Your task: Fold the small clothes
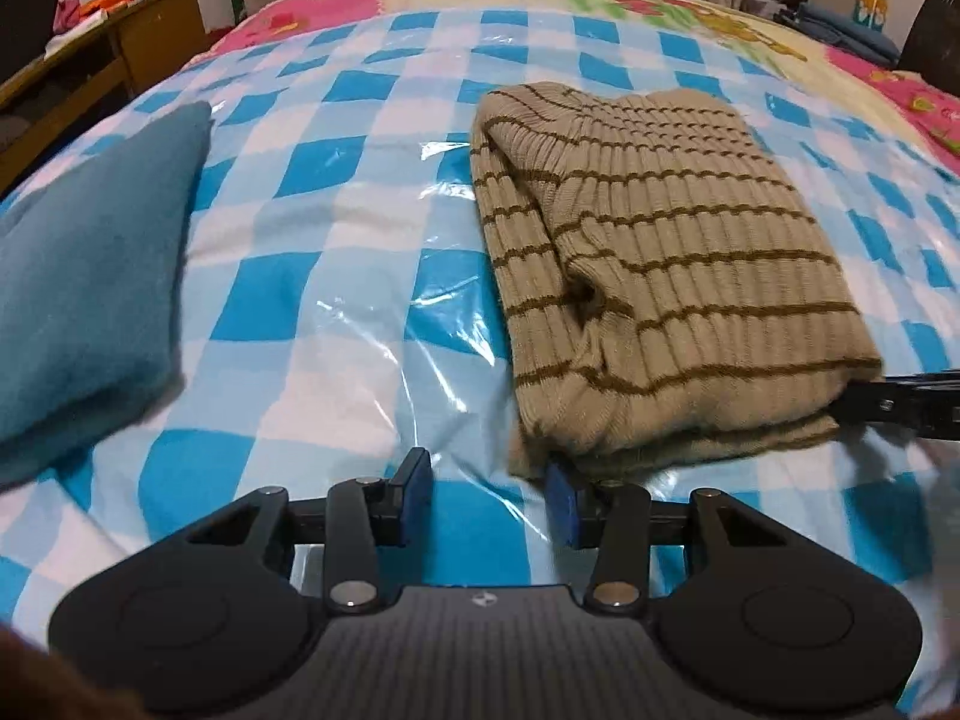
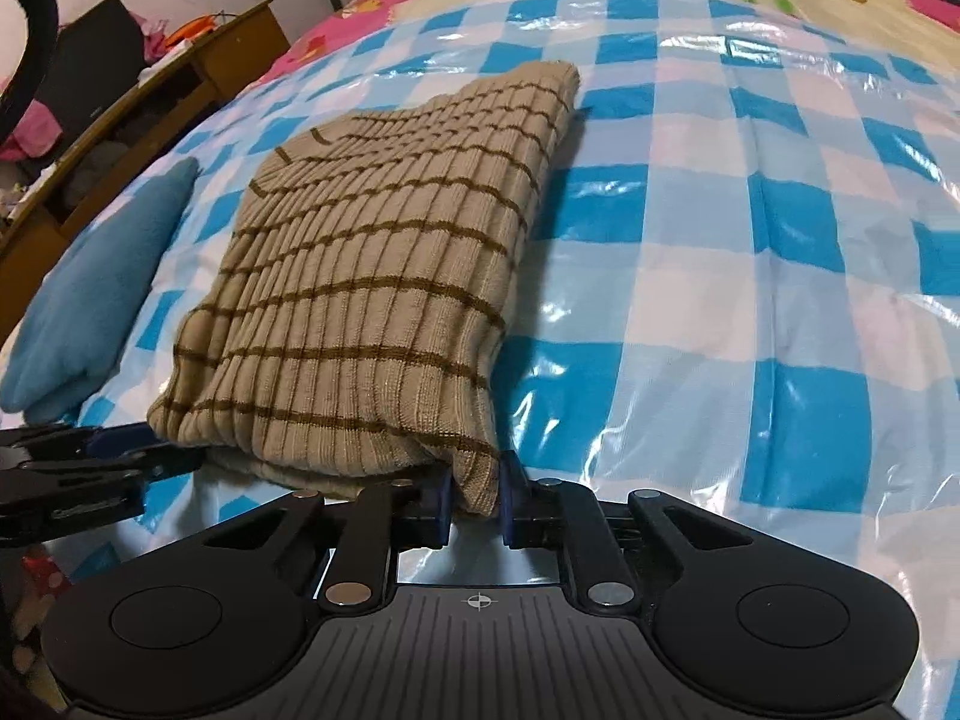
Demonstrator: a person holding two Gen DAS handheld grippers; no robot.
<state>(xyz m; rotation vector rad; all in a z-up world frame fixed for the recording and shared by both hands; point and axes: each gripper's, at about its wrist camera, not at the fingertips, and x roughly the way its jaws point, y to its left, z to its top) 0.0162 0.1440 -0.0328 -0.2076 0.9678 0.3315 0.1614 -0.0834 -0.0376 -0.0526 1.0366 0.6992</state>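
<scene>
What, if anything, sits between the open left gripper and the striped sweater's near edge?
Nothing visible. The left gripper is open at the near left corner of the striped sweater, only plastic-covered checked sheet between. The teal cloth lies off left.

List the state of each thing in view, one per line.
striped sweater: folded, flat on the checkered sheet.
teal garment: folded, apart from the sweater.
left gripper: open, empty, at the sweater's near edge.
right gripper: pinching the sweater's near corner.
</scene>
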